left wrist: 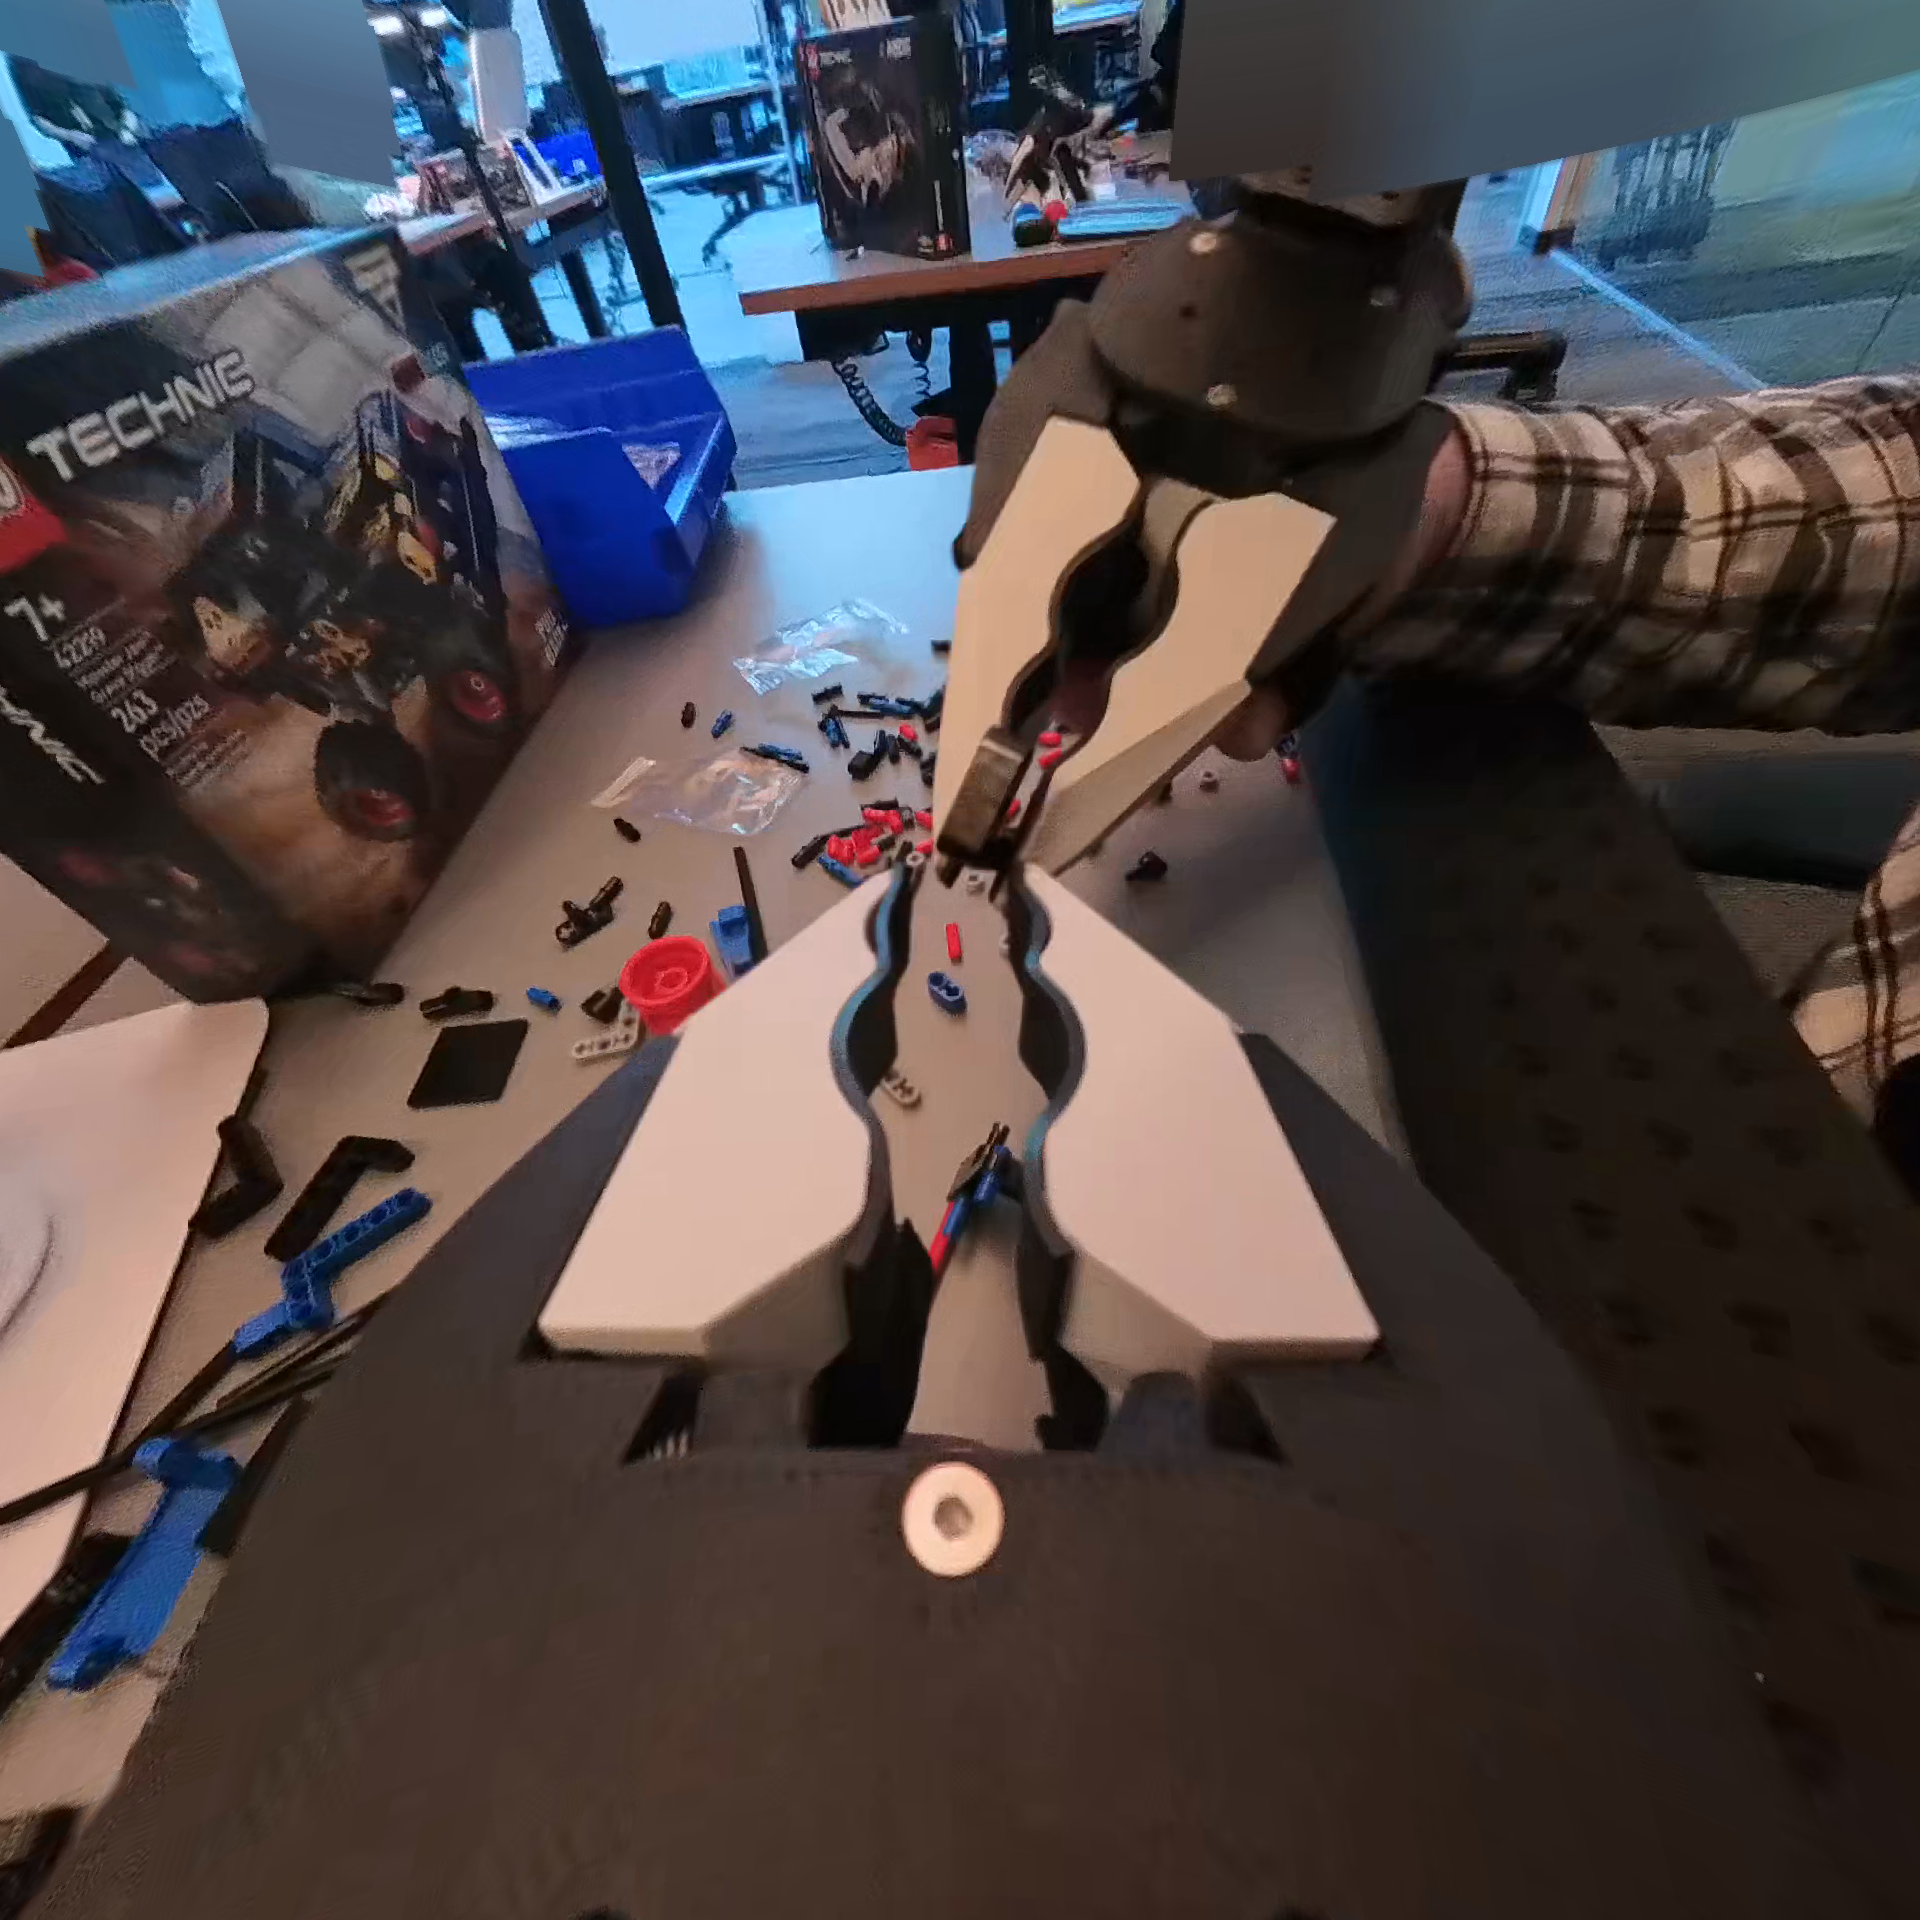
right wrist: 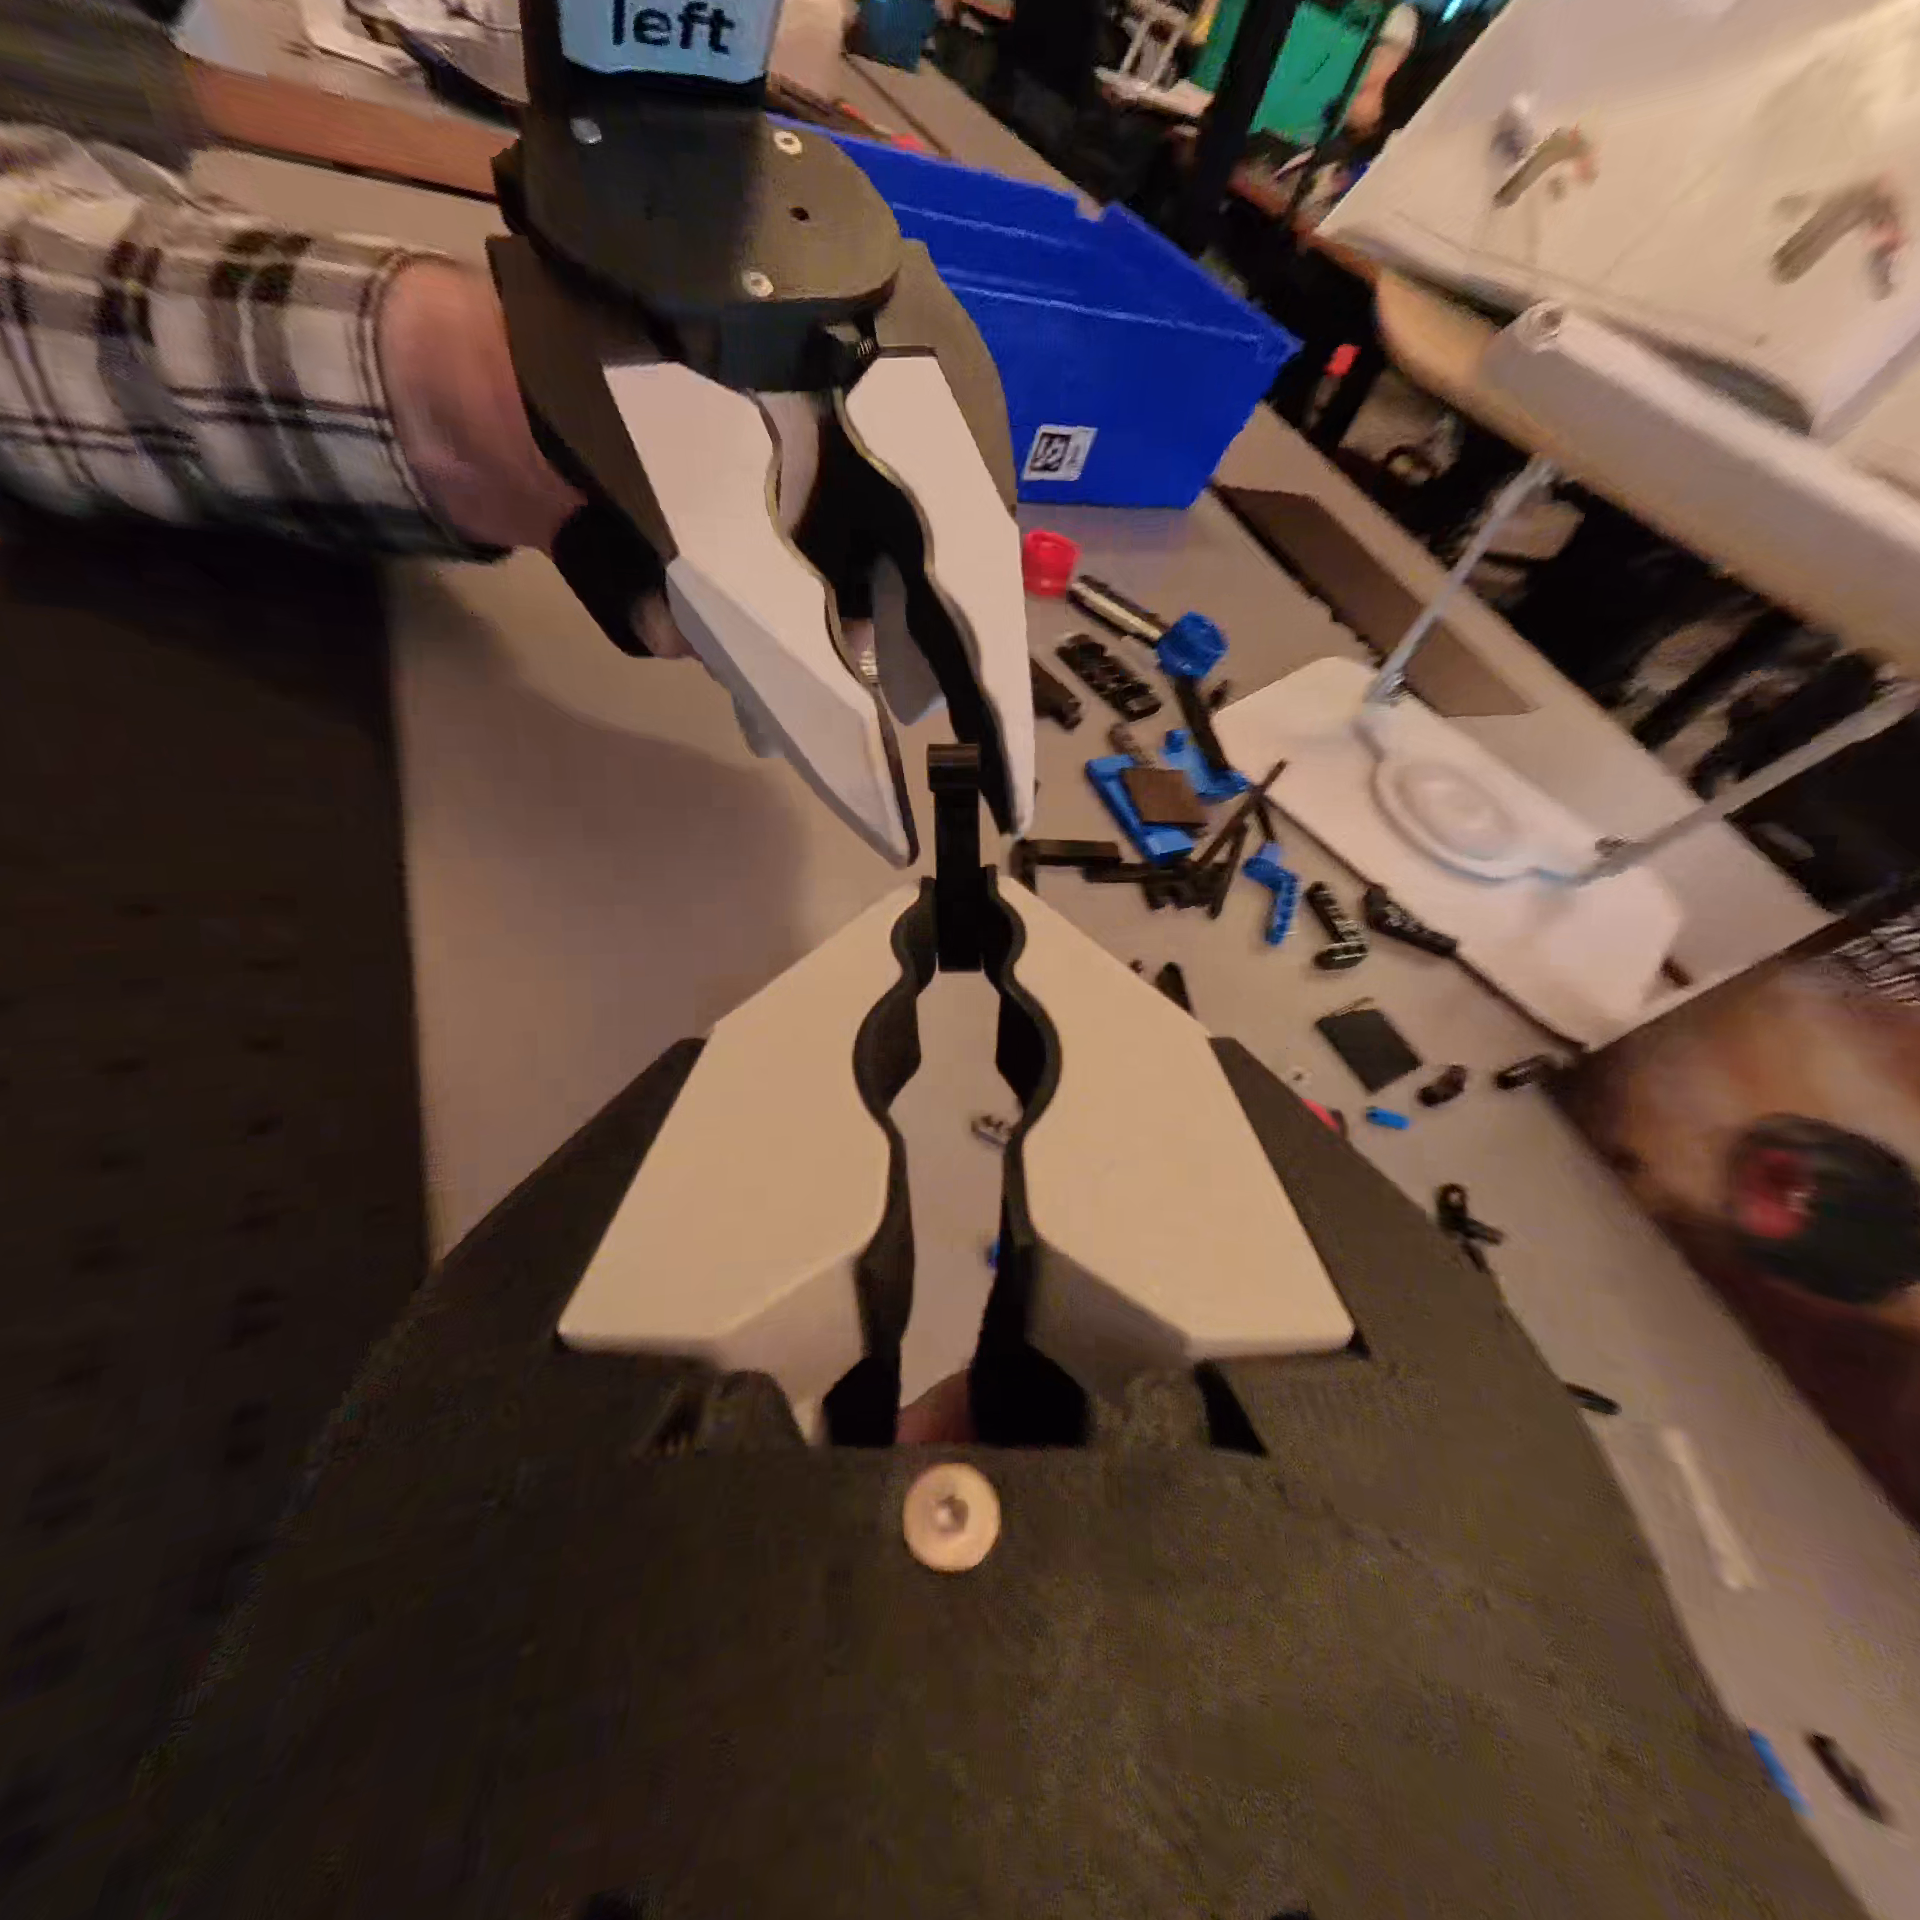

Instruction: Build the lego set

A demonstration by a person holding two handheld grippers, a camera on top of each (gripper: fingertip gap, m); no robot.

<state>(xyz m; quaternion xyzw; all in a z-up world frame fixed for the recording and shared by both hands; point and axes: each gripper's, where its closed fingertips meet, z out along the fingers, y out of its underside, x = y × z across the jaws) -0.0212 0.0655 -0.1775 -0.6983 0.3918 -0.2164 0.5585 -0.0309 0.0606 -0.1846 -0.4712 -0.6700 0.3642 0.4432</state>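
Both grippers are nose to nose over the grey surface (left wrist: pixel 582 665) right now. My right gripper (right wrist: pixel 958 914) is clenched on a long black lego piece (right wrist: pixel 956 862), pinched at its lower end right at the fingertips so it sticks up out of the tips. From the left wrist view you can see that same right gripper (left wrist: pixel 982 847) coming in from the top right, the black piece (left wrist: pixel 982 790) wedged between its tips.

My left gripper (left wrist: pixel 961 883) is released, jaws parted with a clear gap, and I can see a small red pin (left wrist: pixel 952 940) and a small blue connector (left wrist: pixel 945 992) lying on the surface through that gap. In the right wrist view the left gripper (right wrist: pixel 961 831) hangs from above with its tips on either side of the top of the black piece, very close, but I can't tell if they actually touch it.

The rest of the parts are scattered all over: a pile of red and black pins (left wrist: pixel 873 831), a red wheel hub (left wrist: pixel 670 982), a flat black panel (left wrist: pixel 470 1062), blue beams (left wrist: pixel 343 1257), empty plastic bags (left wrist: pixel 717 790). The set's box (left wrist: pixel 249 623) stands on the left, blue bin (left wrist: pixel 613 468) behind it. A white lamp base (right wrist: pixel 1455 821) sits at the surface's edge.
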